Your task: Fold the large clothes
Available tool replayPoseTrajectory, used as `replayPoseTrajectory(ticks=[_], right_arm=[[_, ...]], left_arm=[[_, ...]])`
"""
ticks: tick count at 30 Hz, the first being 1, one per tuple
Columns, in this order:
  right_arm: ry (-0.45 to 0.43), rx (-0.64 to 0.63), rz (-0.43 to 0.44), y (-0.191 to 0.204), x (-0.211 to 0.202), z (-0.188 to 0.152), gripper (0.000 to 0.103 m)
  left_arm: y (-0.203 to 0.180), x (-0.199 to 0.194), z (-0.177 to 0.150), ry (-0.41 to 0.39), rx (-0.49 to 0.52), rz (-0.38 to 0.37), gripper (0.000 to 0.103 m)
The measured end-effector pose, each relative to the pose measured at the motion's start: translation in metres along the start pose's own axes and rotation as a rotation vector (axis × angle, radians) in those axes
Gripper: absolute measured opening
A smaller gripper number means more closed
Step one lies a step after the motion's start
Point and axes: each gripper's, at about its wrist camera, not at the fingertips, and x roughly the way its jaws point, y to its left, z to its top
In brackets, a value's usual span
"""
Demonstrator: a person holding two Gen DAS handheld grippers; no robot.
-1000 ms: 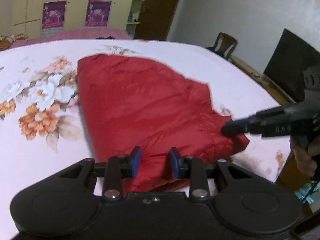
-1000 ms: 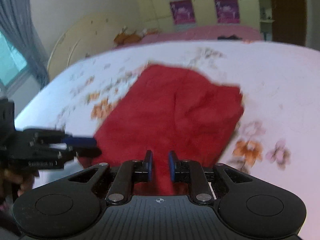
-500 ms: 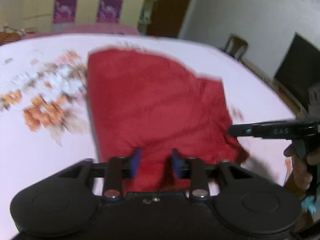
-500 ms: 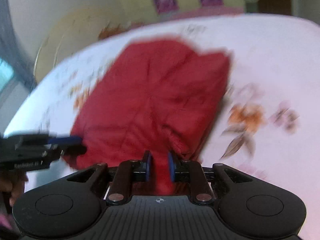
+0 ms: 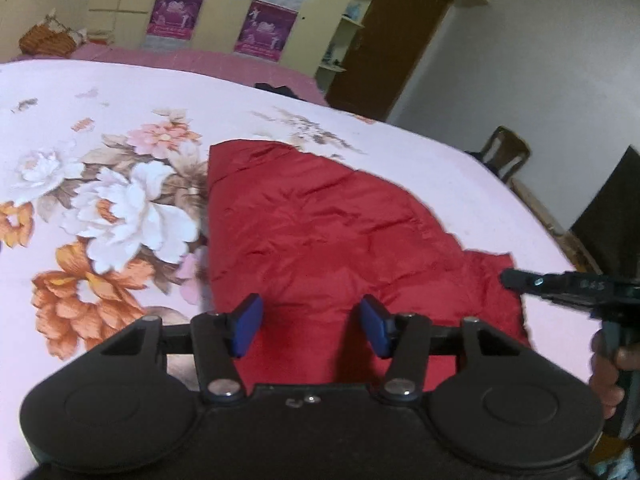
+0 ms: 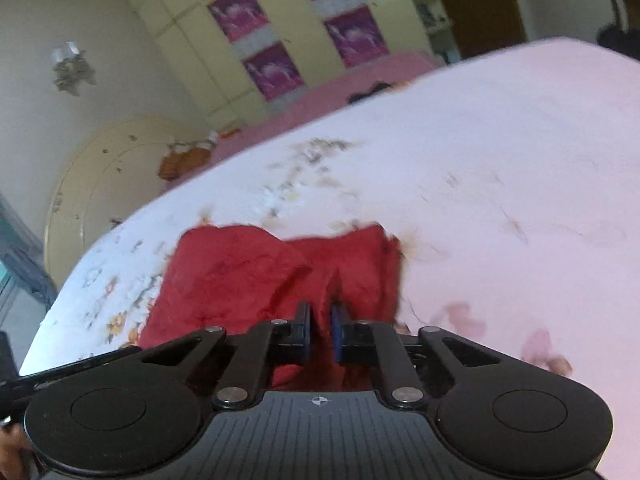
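With left gripper (image 5: 310, 330) jaws opening over the red garment (image 5: 320, 232) and right gripper (image 6: 321, 332) closing on its hem, we lift evenly.

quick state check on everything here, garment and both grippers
red garment: lying on the floral bedsheet, partly folded, near edge bunched and lifted at the right gripper
left gripper: jaws opening, blue pads apart over the garment, not pressing it
right gripper: jaws closing, red fabric pinched between them
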Motion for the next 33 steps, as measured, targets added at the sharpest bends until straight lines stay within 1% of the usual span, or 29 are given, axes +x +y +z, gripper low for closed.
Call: replayPoseTrajectory(ticks=[1,2,3,4,6,7,8,9,10,11,13,14,16,18,22,24,25,31,33], right_arm=[[0.01,-0.027,-0.026,0.0,0.007,-0.006,0.009],[0.042,-0.03,-0.056,-0.004,0.018,-0.011,0.009],[0.086,0.009,-0.067,-0.014,0.029,-0.018,0.009],[0.104,0.06,-0.054,-0.024,0.036,-0.025,0.009],[0.103,0.1,-0.05,-0.027,0.034,-0.026,0.009],[0.1,0.111,-0.049,-0.026,0.028,-0.025,0.01],[0.096,0.135,-0.037,-0.027,0.022,-0.023,0.024],[0.09,0.169,-0.026,-0.032,0.019,-0.022,0.042],[0.082,0.21,-0.006,-0.04,0.015,-0.022,0.074],[0.082,0.241,0.011,-0.046,0.015,-0.022,0.076],[0.124,0.315,0.061,-0.057,0.02,-0.023,0.076],[0.139,0.348,0.085,-0.061,0.022,-0.021,0.075],[0.162,0.389,0.127,-0.065,0.028,-0.018,0.075],[0.19,0.397,0.134,-0.064,0.035,-0.019,0.075],[0.21,0.415,0.168,-0.067,0.042,-0.017,0.075],[0.235,0.431,0.191,-0.068,0.043,-0.015,0.065],[0.251,0.443,0.2,-0.068,0.045,-0.015,0.063],[0.272,0.392,0.197,-0.056,0.056,-0.012,0.063],[0.276,0.373,0.204,-0.052,0.06,-0.011,0.057]], left_arm=[[0.002,0.001,-0.001,0.004,0.001,0.004,0.054],[0.002,0.002,-0.003,0.006,0.004,0.007,0.054],[0.001,0.001,-0.004,0.008,0.012,0.013,0.054],[0.0,0.0,-0.003,0.011,0.02,0.014,0.054],[-0.004,-0.003,0.001,0.027,0.027,0.027,0.052],[-0.005,-0.006,0.003,0.031,0.021,0.03,0.063],[-0.005,-0.01,0.005,0.024,0.015,0.038,0.09],[-0.004,-0.014,0.004,0.007,0.009,0.047,0.097],[-0.002,-0.015,0.004,0.002,0.002,0.042,0.096],[0.001,-0.012,0.005,0.022,-0.013,0.034,0.093],[0.01,-0.005,0.005,0.071,-0.077,-0.005,0.089],[0.013,-0.002,0.004,0.083,-0.097,-0.02,0.084],[0.015,0.002,0.002,0.103,-0.115,-0.032,0.083],[0.015,0.005,0.001,0.116,-0.125,-0.031,0.083],[0.014,0.01,0.003,0.118,-0.13,-0.029,0.082],[0.014,0.011,0.003,0.118,-0.132,-0.03,0.081],[0.013,0.011,0.003,0.118,-0.13,-0.028,0.081],[0.011,0.012,0.002,0.118,-0.113,-0.019,0.077],[0.009,0.012,0.002,0.119,-0.106,-0.013,0.076]])
